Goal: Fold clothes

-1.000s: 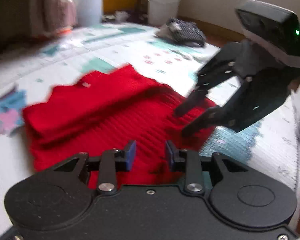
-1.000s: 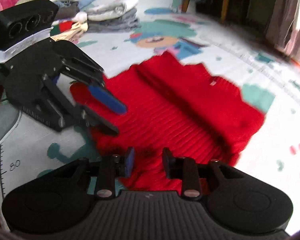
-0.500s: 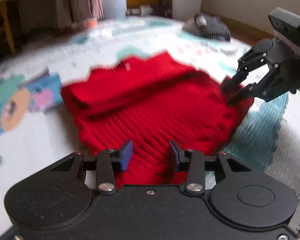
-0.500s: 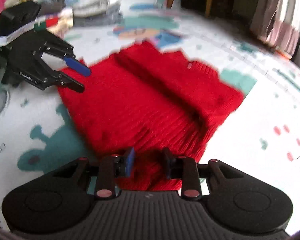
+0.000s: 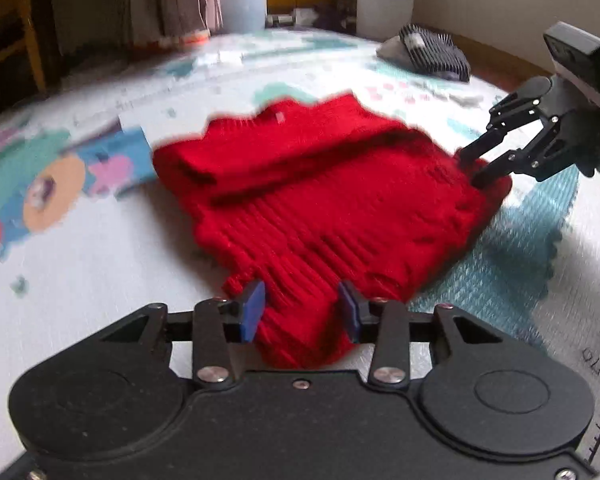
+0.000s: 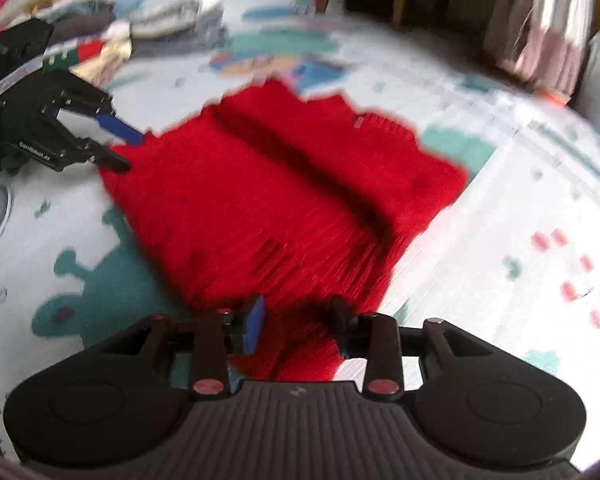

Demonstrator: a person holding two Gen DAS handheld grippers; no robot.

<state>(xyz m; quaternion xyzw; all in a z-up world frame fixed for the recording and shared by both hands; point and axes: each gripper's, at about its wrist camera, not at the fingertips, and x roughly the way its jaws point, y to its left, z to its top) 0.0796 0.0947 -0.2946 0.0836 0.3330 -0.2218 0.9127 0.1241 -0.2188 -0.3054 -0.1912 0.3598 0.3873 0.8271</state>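
Red knit sweater [image 5: 320, 200] on the play mat [image 5: 100, 272], left wrist view: hem corner between the parted left gripper [image 5: 302, 314] pads, unpinched. Right wrist view: right gripper [image 6: 298, 326], jaws just opening, straddles the opposite hem corner; fold runs away from both

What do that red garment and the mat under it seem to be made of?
The red garment looks like a chunky rib knit, probably wool or acrylic: raised ridges run down it and the surface is matte. The mat looks like foam or vinyl with a faint sheen, a fine embossed grid and printed cartoon figures; the blur leaves this uncertain.
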